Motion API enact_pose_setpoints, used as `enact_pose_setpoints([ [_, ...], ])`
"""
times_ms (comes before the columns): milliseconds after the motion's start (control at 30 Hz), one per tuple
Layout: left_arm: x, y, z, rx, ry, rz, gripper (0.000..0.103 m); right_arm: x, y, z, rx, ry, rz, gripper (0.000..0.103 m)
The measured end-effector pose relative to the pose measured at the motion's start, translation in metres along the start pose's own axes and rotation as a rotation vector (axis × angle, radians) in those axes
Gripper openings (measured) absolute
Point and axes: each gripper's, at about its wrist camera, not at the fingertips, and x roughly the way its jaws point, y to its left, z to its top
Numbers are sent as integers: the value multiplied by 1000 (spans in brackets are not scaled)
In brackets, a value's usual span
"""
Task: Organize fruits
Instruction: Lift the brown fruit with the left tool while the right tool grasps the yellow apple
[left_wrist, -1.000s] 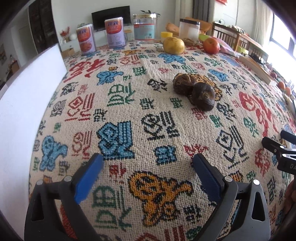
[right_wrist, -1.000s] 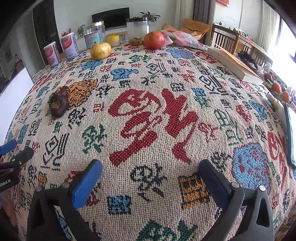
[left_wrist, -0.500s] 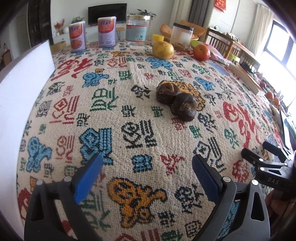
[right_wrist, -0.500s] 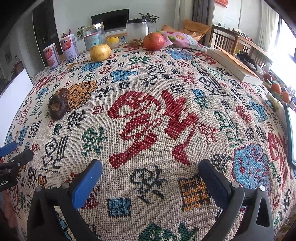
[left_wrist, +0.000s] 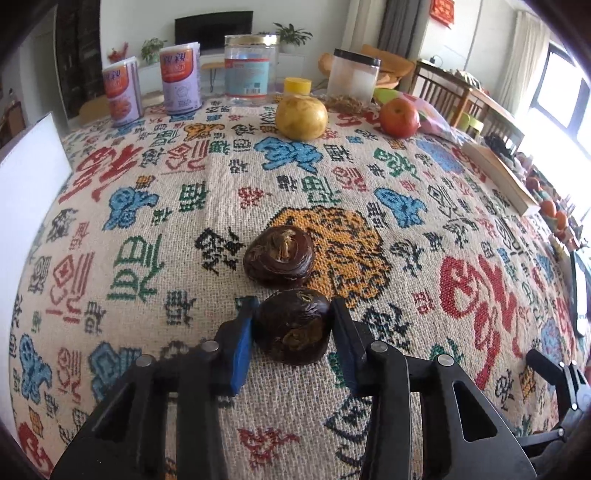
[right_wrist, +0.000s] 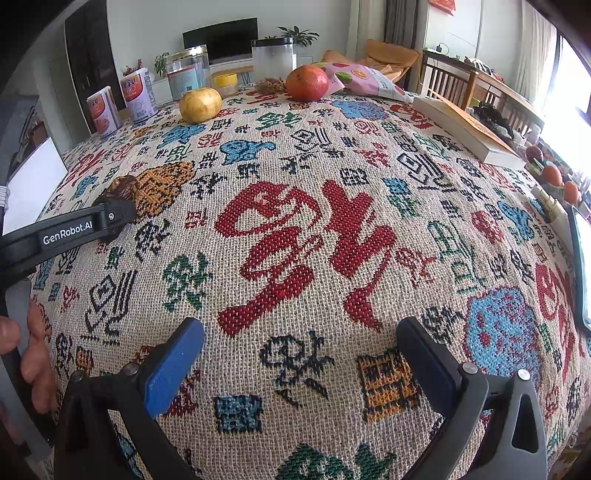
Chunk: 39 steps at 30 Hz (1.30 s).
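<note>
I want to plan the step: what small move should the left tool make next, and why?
Probably finish closing, then lift slightly. The left tool is closing with the near dark fruit between its pads, and this fruit touches the far dark fruit, so a gentle, straight lift seems safest.

The left gripper (left_wrist: 291, 328) angles downward, its jaws closing on a dark fruit (left_wrist: 292, 325); the right gripper (right_wrist: 301, 360) hangs spread wide.

2 water chestnuts (left_wrist: 279, 256) touching, mid tabletop (left_wrist: 147, 221); nearer one (left_wrist: 291, 326) betw. left gripper (left_wrist: 291, 332) pads. Pear (left_wrist: 301, 116), apple (left_wrist: 399, 117) far behind, jars (left_wrist: 251, 66) beyond.
</note>
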Motion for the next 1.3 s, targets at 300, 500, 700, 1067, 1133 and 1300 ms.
enact_pose_setpoints([
  [300,-39,58,-35,87,32,28,58,0,-1,0,1,-1,-1,103],
  [500,-25,62,-40,82,8,108,89,0,0,0,1,-1,0,103],
  [700,-23,68,-39,54,12,130,100,0,0,1,2,0,2,103],
  [1067,-21,69,-39,43,12,140,102,6,1,31,-127,107,92,102],
  [1133,-21,69,-39,42,11,140,102,2,1,59,-136,36,107,102],
  [1300,-21,69,-39,41,10,141,102,23,34,151,-170,-86,224,102],
])
